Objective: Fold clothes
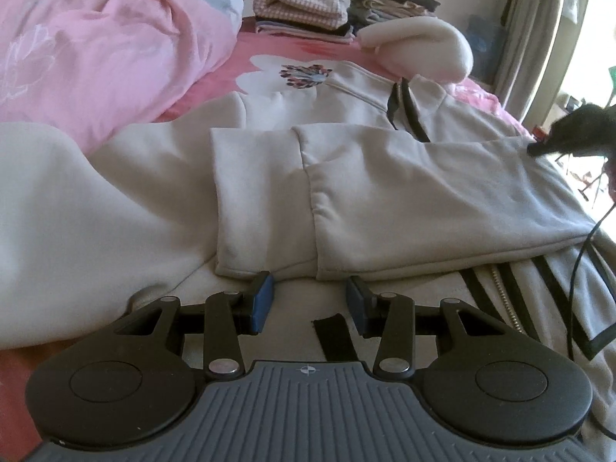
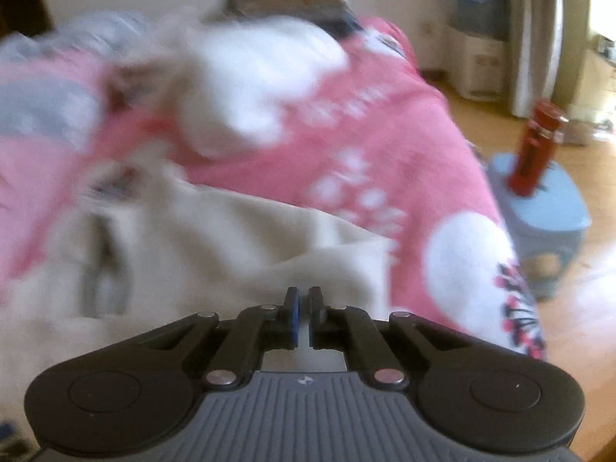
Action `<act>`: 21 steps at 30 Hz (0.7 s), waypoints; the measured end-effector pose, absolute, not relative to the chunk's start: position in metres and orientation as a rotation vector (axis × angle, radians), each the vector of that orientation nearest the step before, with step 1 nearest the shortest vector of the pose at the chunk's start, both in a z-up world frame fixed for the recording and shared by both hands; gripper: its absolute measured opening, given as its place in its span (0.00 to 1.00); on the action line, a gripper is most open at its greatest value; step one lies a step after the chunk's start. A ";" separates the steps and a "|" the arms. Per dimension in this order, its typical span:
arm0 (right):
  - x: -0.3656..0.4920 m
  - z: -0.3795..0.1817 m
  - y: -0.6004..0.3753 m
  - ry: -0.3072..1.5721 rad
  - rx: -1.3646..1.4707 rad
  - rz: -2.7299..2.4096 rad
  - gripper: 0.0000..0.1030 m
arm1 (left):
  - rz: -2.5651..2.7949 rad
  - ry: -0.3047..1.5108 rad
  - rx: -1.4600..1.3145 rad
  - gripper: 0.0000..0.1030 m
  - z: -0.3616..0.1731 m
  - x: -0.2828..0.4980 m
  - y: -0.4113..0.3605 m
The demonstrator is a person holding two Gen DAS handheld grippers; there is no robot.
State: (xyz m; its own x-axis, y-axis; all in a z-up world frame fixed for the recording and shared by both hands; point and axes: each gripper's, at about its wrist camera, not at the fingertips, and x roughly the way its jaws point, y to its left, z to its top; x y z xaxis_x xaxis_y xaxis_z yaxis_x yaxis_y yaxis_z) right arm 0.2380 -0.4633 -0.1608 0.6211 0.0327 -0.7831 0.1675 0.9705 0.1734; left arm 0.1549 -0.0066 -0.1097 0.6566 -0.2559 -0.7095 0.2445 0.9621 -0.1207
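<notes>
A cream zip hoodie (image 1: 385, 184) lies spread on the bed, with both sleeves folded across its front and their cuffs (image 1: 265, 211) toward me. My left gripper (image 1: 310, 302) hovers just short of the cuffs' edge, jaws apart, nothing between the blue pads. My right gripper (image 1: 539, 150) shows as a dark blur at the hoodie's right shoulder. In its own blurred view the right gripper (image 2: 304, 308) is over the hoodie's (image 2: 231, 238) right edge, jaws together, and no cloth is visibly pinched.
A pink quilt (image 1: 96, 57) is heaped at the left. Folded clothes stacks (image 1: 300, 4) and a white cushion (image 1: 423, 46) sit at the bed's far end. A black cable (image 1: 581, 254) crosses the hoodie. Right of the bed stands a blue bin (image 2: 539, 208) on the wood floor.
</notes>
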 end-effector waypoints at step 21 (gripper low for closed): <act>0.103 -0.113 -0.413 0.798 -0.072 0.014 0.24 | -0.312 0.835 -0.024 0.43 -0.106 0.164 -0.004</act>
State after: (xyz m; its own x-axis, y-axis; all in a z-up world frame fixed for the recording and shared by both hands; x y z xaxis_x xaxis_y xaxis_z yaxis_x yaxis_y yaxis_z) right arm 0.1033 -0.4127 -0.1134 0.6982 -0.0149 -0.7157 -0.0395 0.9975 -0.0593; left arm 0.1638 -0.0041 -0.1062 0.6281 -0.2815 -0.7254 0.2624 0.9543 -0.1430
